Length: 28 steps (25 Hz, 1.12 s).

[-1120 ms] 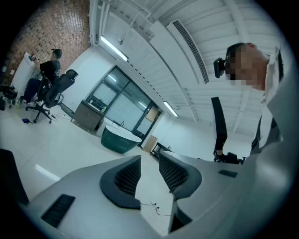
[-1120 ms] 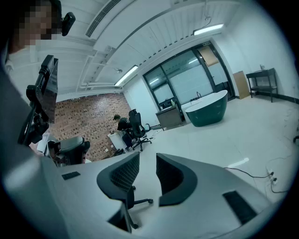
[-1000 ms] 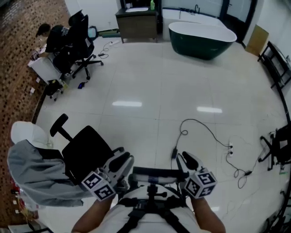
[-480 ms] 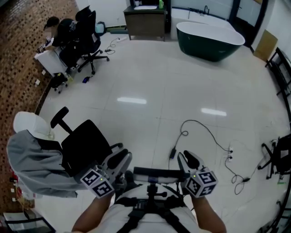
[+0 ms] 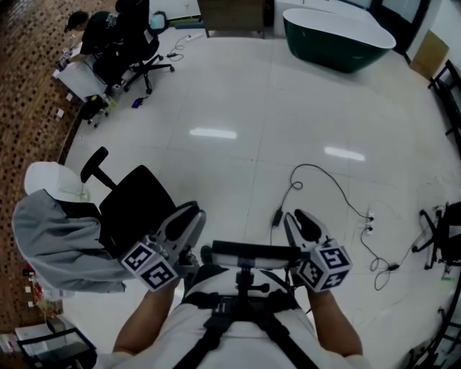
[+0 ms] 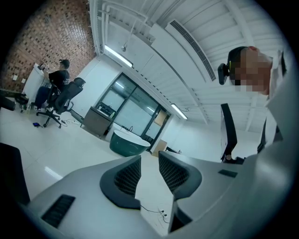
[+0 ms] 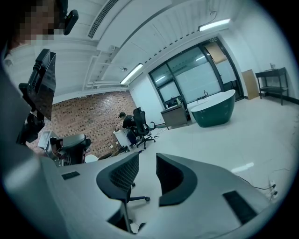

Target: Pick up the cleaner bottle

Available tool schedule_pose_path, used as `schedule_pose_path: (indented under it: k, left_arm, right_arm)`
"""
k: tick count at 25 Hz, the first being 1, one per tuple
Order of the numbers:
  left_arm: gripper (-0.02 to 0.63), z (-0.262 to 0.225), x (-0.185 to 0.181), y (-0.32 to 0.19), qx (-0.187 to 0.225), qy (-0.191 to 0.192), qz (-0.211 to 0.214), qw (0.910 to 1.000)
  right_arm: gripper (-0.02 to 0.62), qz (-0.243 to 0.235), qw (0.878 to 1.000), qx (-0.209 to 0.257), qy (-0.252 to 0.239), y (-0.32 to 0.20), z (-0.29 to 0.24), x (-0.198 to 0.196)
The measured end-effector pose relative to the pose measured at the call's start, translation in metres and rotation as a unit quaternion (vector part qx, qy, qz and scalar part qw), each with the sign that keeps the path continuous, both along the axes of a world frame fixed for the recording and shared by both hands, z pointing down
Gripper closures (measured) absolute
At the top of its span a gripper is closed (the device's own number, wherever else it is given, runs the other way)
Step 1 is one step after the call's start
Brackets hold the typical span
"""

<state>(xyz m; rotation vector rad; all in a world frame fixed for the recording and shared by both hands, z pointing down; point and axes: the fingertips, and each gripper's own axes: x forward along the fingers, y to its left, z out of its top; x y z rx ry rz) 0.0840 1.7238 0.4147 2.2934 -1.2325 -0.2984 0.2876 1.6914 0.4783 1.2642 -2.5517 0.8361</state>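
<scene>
Grippers, two: left gripper and right gripper, jaws slightly parted on each, nothing held. Just beside left, one black office chair and one grey jacket. Beyond, one floor cable. Farthest, one dark green bathtub and one cabinet. Cleaner bottle not discernible in any view.

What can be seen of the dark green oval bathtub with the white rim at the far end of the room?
The dark green oval bathtub is freestanding, with a glossy dark green outer shell and a white rim and inside. It looks like smooth moulded material. It stands upright on the shiny white tiled floor at the far end of the room, to the right of a dark wooden cabinet and apart from it. Nothing can be seen lying in it or leaning on it.
</scene>
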Motion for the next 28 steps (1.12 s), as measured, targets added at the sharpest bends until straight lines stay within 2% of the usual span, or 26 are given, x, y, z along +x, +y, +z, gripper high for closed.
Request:
schedule_pose_path:
  k: [14,22,28]
  left_arm:
    - [0.502,-0.001,0.002,-0.016,-0.011,-0.020,-0.005,0.9997]
    - [0.502,0.009,-0.024,-0.054,-0.011,-0.024,-0.002,0.9996]
    - [0.489,0.014,-0.054,-0.103,-0.005,-0.024,0.007,0.9997]
  right_arm:
    - [0.480,-0.014,1.000,-0.014,-0.001,-0.018,0.006,-0.006]
    - [0.480,-0.009,1.000,-0.009,0.012,-0.050,0.012,-0.027]
    - [0.480,0.012,0.999,-0.015,0.027,-0.088,0.010,-0.052]
